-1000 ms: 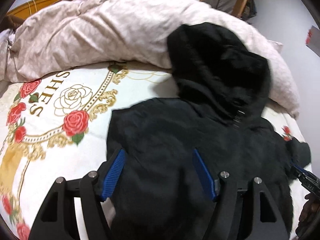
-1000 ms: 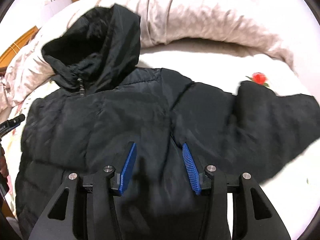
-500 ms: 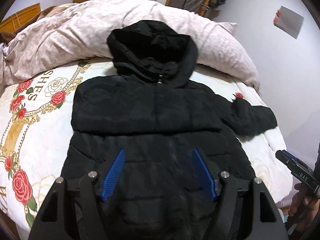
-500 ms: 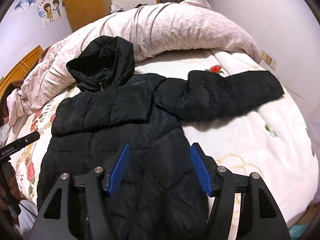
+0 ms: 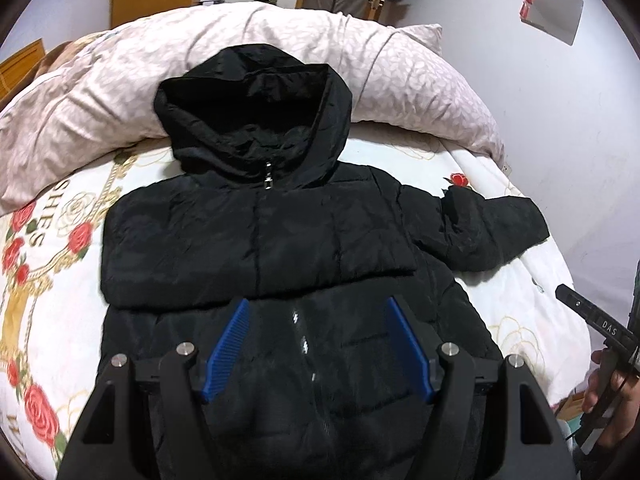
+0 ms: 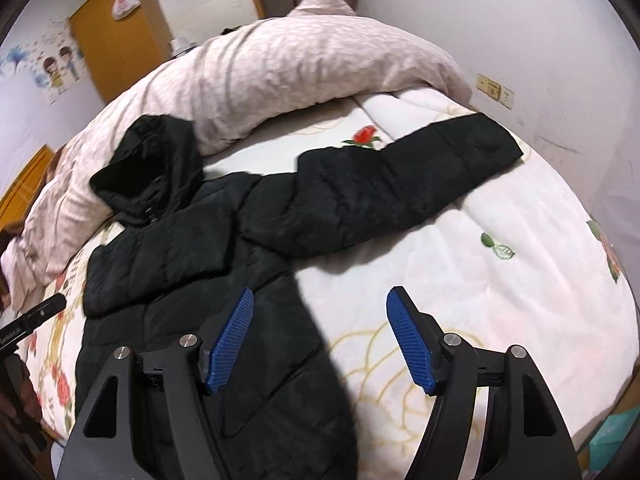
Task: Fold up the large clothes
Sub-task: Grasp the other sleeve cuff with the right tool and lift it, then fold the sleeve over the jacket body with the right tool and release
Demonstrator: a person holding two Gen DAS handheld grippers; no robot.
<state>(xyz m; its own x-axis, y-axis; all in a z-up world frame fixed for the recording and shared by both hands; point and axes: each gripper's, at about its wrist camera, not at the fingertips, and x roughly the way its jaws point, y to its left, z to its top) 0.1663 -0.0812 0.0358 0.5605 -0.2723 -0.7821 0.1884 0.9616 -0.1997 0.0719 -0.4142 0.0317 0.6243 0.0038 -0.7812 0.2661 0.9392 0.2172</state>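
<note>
Black hooded puffer jacket (image 5: 280, 240) lies front-up, zipped, on the bed (image 6: 500, 280). Hood (image 5: 252, 108) rests against the pink duvet (image 5: 100, 92) at the head end. One sleeve is folded across the chest (image 5: 224, 248), cuff edge ending near the far shoulder seam. The other sleeve (image 6: 400, 184) lies stretched out sideways over the sheet, unfolded.

Left gripper (image 5: 316, 344): jaws wide, empty, hovering above the lower front panel. Right gripper (image 6: 320, 336): jaws wide, empty, above the jacket's side edge and bare sheet.

Judged step: fold the outstretched sleeve in over the chest.

How to do it well:
- Pinch the sleeve close to the cuff, taking both fabric layers; puffer fill is slippery and springy, so a shallow bite likely slides off.
- Carry the cuff low and straight across, so that the sleeve lands parallel on the folded one.
- Left gripper could press the shoulder area to keep the body from dragging.
- Press down after release; trapped air will likely make the sleeve spring back.

Hem fold toward the hood not yet done.
</note>
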